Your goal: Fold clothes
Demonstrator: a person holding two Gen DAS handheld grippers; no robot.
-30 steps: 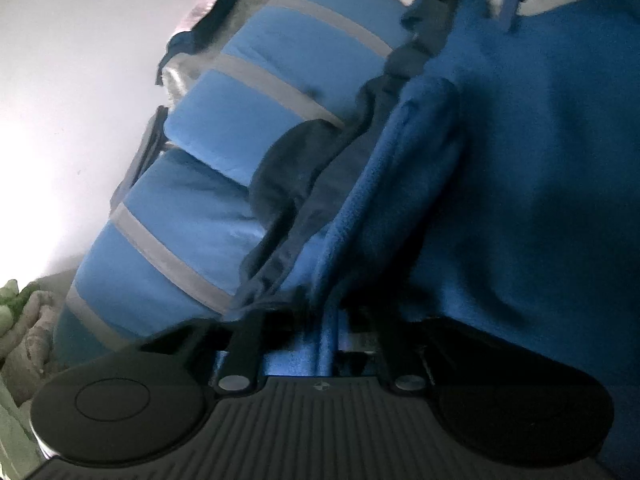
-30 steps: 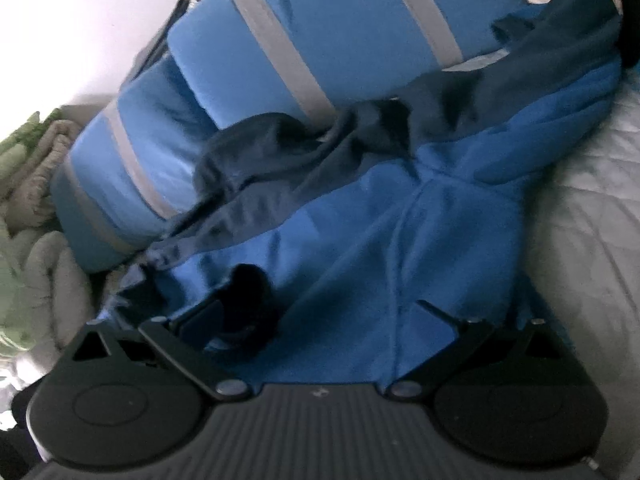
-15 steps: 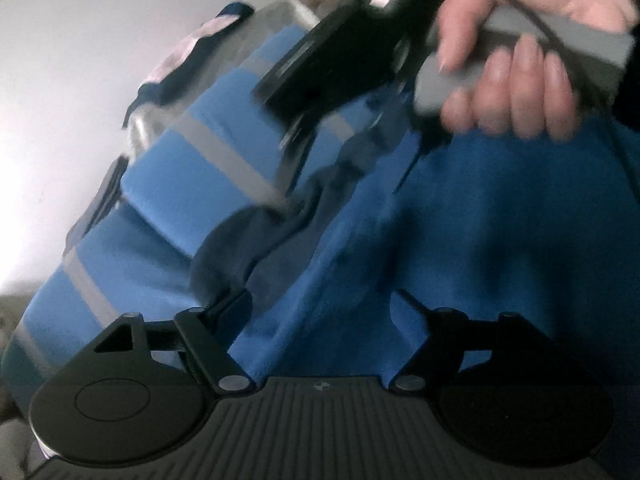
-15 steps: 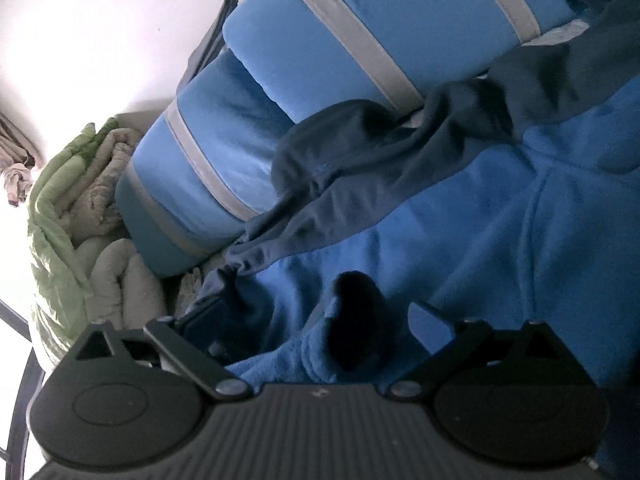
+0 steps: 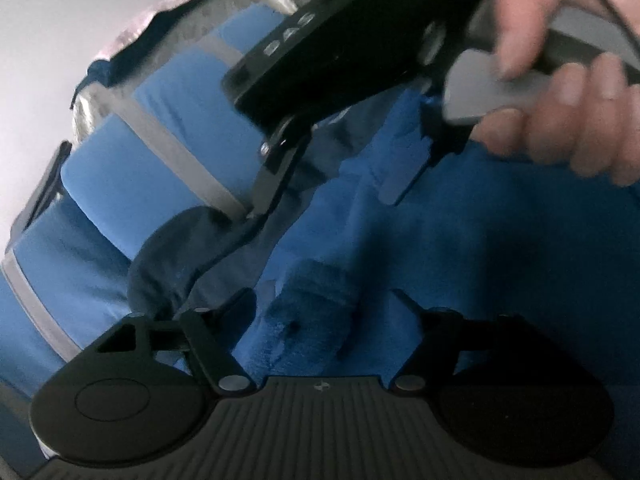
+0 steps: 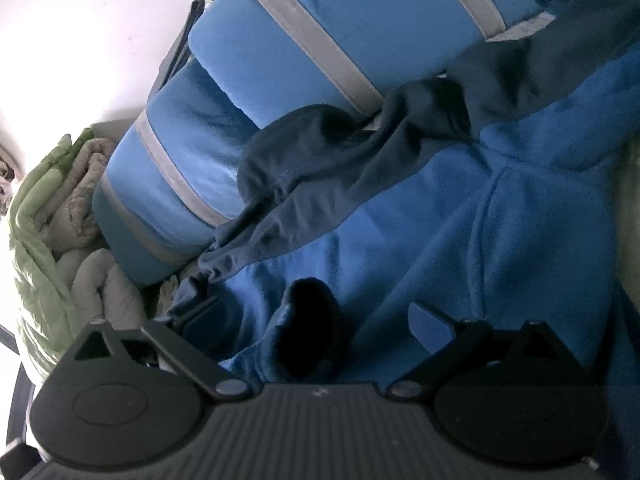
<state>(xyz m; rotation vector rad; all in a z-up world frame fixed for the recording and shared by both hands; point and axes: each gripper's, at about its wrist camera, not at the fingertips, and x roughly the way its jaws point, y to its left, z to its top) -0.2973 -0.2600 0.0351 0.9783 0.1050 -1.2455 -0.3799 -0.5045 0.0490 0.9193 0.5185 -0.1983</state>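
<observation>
A soft, fuzzy bright blue fleece top with dark navy parts is lying spread out and crumpled on the bed. Its dark navy hood is bunching up and leaning against the blue bedding roll with grey stripes. A blue sleeve end is poking up in a thick fold, and its open cuff is looking dark inside. The right side of the top is lying flatter.
</observation>
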